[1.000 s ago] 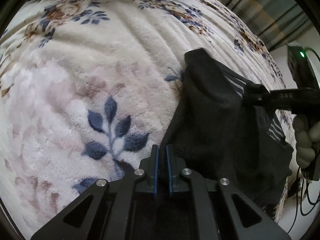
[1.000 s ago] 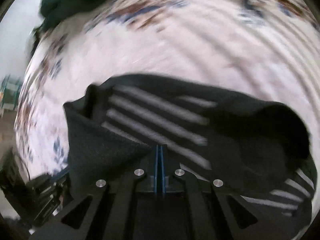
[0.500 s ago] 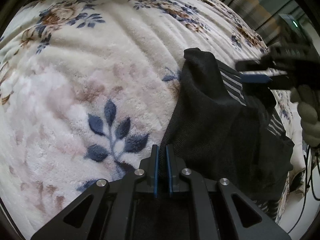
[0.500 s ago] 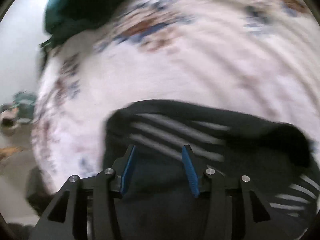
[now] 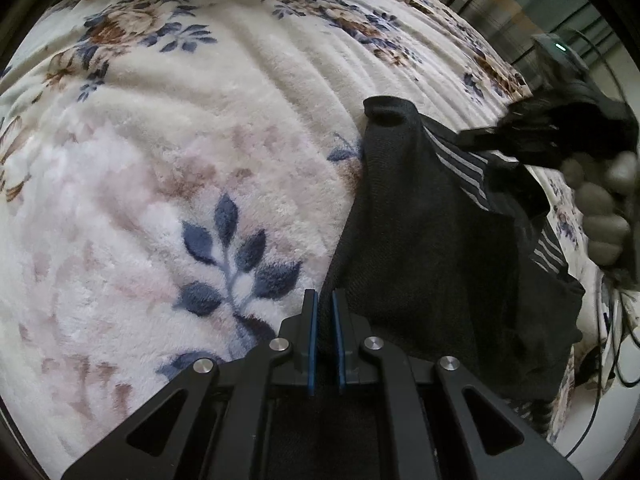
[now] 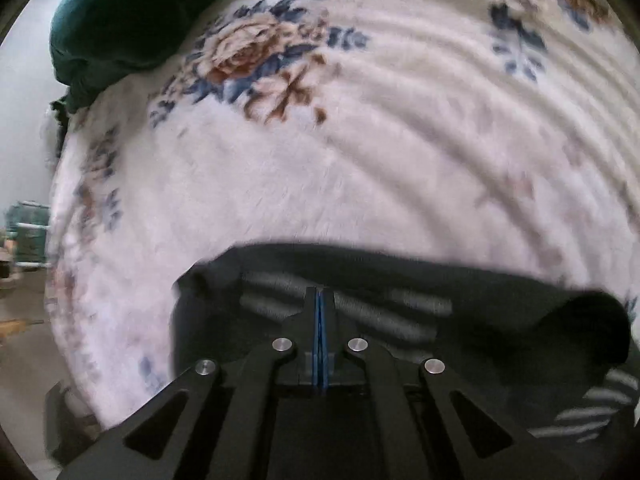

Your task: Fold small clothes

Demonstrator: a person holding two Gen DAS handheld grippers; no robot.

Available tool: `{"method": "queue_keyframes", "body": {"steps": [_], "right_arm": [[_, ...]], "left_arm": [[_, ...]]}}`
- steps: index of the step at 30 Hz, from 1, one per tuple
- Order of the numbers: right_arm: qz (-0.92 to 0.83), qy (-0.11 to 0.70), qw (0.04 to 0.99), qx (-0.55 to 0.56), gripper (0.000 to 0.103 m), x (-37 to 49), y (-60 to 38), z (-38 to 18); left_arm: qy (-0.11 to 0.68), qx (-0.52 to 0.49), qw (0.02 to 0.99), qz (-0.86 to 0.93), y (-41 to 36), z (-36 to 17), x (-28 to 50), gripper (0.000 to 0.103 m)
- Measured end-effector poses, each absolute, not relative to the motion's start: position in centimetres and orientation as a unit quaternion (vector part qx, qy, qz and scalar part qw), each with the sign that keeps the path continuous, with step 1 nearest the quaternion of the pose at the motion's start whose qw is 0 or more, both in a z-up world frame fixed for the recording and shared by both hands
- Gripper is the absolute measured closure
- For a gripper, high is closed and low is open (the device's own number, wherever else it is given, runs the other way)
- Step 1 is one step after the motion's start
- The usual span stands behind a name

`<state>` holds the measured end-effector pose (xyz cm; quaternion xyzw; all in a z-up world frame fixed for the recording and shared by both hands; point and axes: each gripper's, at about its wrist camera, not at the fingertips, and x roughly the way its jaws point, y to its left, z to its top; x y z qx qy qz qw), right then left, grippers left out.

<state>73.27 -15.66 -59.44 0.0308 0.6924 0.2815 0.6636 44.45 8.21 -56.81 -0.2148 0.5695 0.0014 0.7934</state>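
Here, as seen now:

Setting: cream fleece blanket point(image 5: 208, 128) printed with blue leaves and brown roses, spread over a bed; dark teal bedding point(image 6: 120, 20) bunched at its far edge.

Garment: small dark garment point(image 5: 432, 248) with pale stripes, lying on the blanket at the right of the left wrist view, low and central in the right wrist view point(image 6: 400, 304); one corner raised in a rolled peak, the rest draped in loose folds.

Left gripper point(image 5: 325, 308): blue pads nearly together, pinching the near left edge of the dark cloth; a thin sliver of fabric between them.

Right gripper point(image 6: 320, 300): jaws closing, blue pads almost touching over the striped part of the cloth; whether fabric sits between them cannot be told, tips dark against dark cloth. Seen from the left camera as a blurred black shape point(image 5: 532, 140) at the garment's far right edge.

Hand point(image 5: 604, 216): gloved, pale fingers wrapped round the right gripper's handle, blurred.

Background: striped curtain point(image 5: 500, 4) beyond the bed; black cables point(image 5: 616, 364) hanging at the right.
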Motion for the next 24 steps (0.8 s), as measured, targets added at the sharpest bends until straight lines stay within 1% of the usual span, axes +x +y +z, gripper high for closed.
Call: {"method": "queue_keyframes", "body": {"steps": [1, 2, 3, 4, 6, 8, 9, 10, 11, 12, 14, 15, 16, 18, 20, 22, 23, 24], "right_arm": [[0.281, 0.686, 0.670, 0.021, 0.068, 72.9, -16.7, -58.7], [0.282, 0.680, 0.677, 0.007, 0.048, 72.5, -17.6, -58.1], [0.279, 0.677, 0.681, -0.011, 0.043, 71.8, -18.3, -57.8], [0.277, 0.681, 0.677, -0.029, 0.043, 71.1, -19.1, -58.0], [0.266, 0.702, 0.658, -0.066, 0.043, 69.9, -20.4, -59.5], [0.262, 0.717, 0.637, -0.105, 0.043, 68.7, -20.9, -61.4], [0.241, 0.714, 0.641, -0.146, 0.044, 68.1, -21.2, -62.7], [0.217, 0.707, 0.653, -0.162, 0.044, 67.9, -21.5, -63.3], [0.204, 0.706, 0.661, -0.153, 0.044, 68.0, -22.1, -63.5], [0.192, 0.710, 0.667, -0.121, 0.044, 68.3, -23.1, -63.3], [0.181, 0.706, 0.682, -0.067, 0.044, 68.4, -24.7, -61.6], [0.181, 0.696, 0.694, -0.034, 0.044, 68.1, -26.3, -59.8], [0.175, 0.690, 0.702, -0.018, 0.041, 67.7, -27.6, -58.5], [0.139, 0.671, 0.728, 0.002, 0.041, 66.4, -31.4, -55.5], [0.086, 0.665, 0.742, 0.018, 0.041, 65.2, -35.7, -53.7], [0.032, 0.657, 0.752, 0.039, 0.041, 63.7, -40.6, -52.2], [0.012, 0.657, 0.752, 0.044, 0.041, 63.2, -42.5, -51.9], [-0.012, 0.660, 0.750, 0.053, 0.041, 62.9, -44.8, -51.8]], "left_arm": [[0.575, -0.220, 0.788, 0.002, 8.5, -56.5, 44.7, 0.093], [0.579, -0.222, 0.784, 0.007, 8.8, -56.2, 44.9, 0.083], [0.579, -0.224, 0.784, 0.010, 9.1, -55.9, 45.1, 0.075], [0.570, -0.233, 0.788, 0.006, 9.6, -55.2, 45.4, 0.072], [0.555, -0.236, 0.797, 0.005, 10.0, -54.3, 46.2, 0.057], [0.545, -0.226, 0.807, 0.008, 10.0, -54.0, 47.5, 0.053], [0.545, -0.222, 0.809, 0.005, 9.9, -54.1, 48.2, 0.053], [0.547, -0.211, 0.810, 0.002, 9.6, -54.6, 49.1, 0.053], [0.553, -0.200, 0.809, 0.004, 9.2, -55.0, 49.7, 0.053], [0.559, -0.193, 0.806, 0.004, 8.9, -55.4, 50.2, 0.053], [0.565, -0.176, 0.806, 0.011, 8.1, -55.4, 50.7, 0.053], [0.562, -0.172, 0.809, 0.010, 7.8, -54.9, 50.7, 0.053], [0.551, -0.169, 0.817, 0.002, 7.4, -53.8, 50.4, 0.053], [0.539, -0.151, 0.829, 0.001, 6.7, -52.5, 49.8, 0.053], [0.532, -0.129, 0.837, 0.008, 5.8, -51.3, 49.1, 0.052], [0.523, -0.114, 0.844, 0.009, 5.0, -50.9, 48.9, 0.041], [0.523, -0.104, 0.846, 0.011, 4.7, -51.0, 48.8, 0.027], [0.525, -0.094, 0.846, 0.016, 4.4, -51.3, 49.1, 0.015]]}}
